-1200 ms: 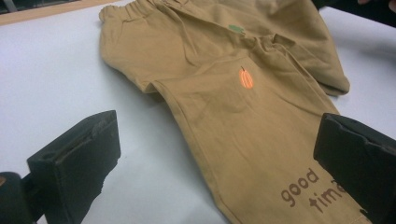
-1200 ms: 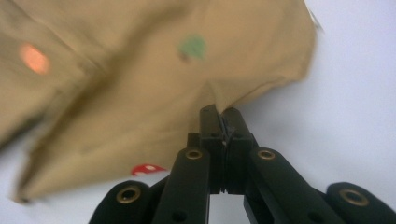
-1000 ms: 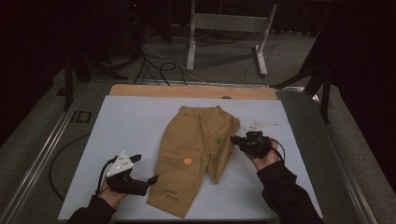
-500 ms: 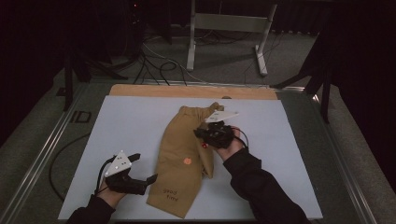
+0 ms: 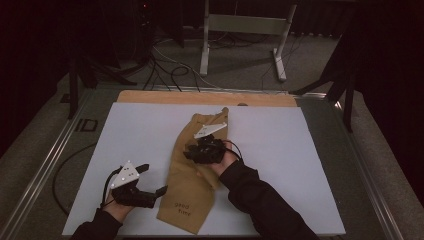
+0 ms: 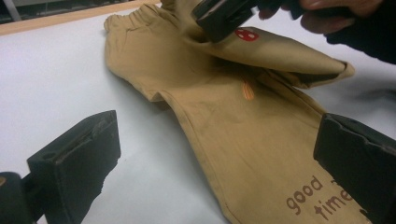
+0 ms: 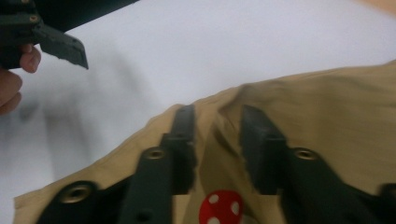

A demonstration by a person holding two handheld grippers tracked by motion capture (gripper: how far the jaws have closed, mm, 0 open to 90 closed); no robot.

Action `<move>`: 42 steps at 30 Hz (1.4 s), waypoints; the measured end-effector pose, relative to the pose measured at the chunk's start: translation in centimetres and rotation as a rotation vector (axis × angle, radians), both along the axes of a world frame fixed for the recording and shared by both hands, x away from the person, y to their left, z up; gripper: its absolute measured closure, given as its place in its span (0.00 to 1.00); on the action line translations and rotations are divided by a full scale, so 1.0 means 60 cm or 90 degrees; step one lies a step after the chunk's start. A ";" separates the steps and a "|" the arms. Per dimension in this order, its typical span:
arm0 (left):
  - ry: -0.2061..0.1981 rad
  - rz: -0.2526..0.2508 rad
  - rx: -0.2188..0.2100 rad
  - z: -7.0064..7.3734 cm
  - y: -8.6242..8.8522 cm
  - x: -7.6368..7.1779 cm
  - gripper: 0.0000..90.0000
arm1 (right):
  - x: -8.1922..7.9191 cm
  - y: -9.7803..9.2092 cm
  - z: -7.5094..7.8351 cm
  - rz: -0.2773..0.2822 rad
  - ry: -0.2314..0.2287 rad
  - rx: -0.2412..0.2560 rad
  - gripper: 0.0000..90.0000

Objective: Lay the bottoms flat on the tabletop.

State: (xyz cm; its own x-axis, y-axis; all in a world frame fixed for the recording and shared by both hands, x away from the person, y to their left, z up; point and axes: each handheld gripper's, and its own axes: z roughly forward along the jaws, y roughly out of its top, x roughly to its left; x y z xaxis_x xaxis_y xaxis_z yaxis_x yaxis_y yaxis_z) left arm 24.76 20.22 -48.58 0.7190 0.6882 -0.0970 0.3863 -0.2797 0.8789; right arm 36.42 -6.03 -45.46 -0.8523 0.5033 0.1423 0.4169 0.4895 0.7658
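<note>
Table: white surface, with a wooden strip along its far edge.
Trousers: tan, lying lengthwise mid-table, waistband far, hem near with dark lettering; one leg is lifted and folded across the other.
Right gripper: over the middle of the trousers, jaws pinching a fold of the tan cloth beside a red dotted mushroom patch.
Left gripper: near left, low over the white table just beside the trouser hem, jaws spread wide, holding nothing.
</note>
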 end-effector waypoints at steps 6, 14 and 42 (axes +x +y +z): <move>0.001 -0.001 0.001 0.000 -0.001 0.000 0.02 | -0.002 -0.043 0.035 -0.018 -0.040 0.021 0.57; 0.006 -0.004 0.005 -0.003 -0.004 0.002 0.02 | 0.011 -0.141 0.020 -0.093 -0.038 -0.039 0.67; 0.011 -0.011 0.008 -0.004 -0.005 0.002 0.02 | 0.017 -0.120 -0.094 -0.057 0.010 -0.130 0.83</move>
State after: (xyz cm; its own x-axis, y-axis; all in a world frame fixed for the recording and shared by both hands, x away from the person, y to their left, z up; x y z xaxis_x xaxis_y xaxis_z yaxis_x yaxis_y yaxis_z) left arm 24.88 19.91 -48.84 0.7293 0.6767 -0.1004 0.3959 -0.2977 0.8687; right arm 37.44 -13.21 -51.07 -0.8010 0.5971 0.0430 0.4776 0.5941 0.6472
